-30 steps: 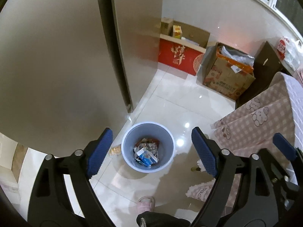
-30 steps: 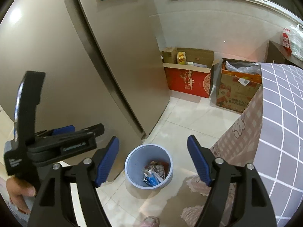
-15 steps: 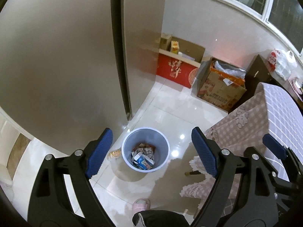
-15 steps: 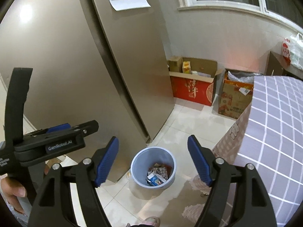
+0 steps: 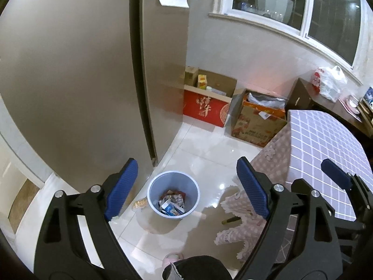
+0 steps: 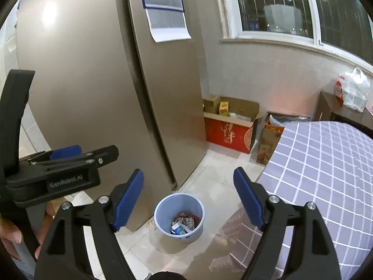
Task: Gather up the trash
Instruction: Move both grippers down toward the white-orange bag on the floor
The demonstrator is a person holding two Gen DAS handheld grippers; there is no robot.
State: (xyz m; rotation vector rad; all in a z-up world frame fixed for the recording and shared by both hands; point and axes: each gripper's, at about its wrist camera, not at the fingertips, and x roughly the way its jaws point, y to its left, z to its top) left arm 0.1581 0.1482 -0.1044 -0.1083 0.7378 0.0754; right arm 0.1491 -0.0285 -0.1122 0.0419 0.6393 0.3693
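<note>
Lifting away, we now see the trash bin (image 5: 173, 197) smaller beneath both spread, empty tools, right tool (image 6: 188, 199) just widened; wrapper (image 5: 139, 203) remains beside it.

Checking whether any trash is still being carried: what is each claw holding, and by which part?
Nothing. The left claw and right claw are both open and empty above the bin.

Both grippers risen from bin (image 5: 173, 196); right gripper (image 6: 188, 197) widening, empty.

Before you: pale blue bin (image 5: 173, 187); lilac tablecloth (image 5: 326, 144) with white grid; red box (image 5: 205, 109) with gold script; brown-gold fridge (image 6: 93, 81); white floor tiles (image 5: 209, 154); blue gripper pads (image 5: 121, 191).
</note>
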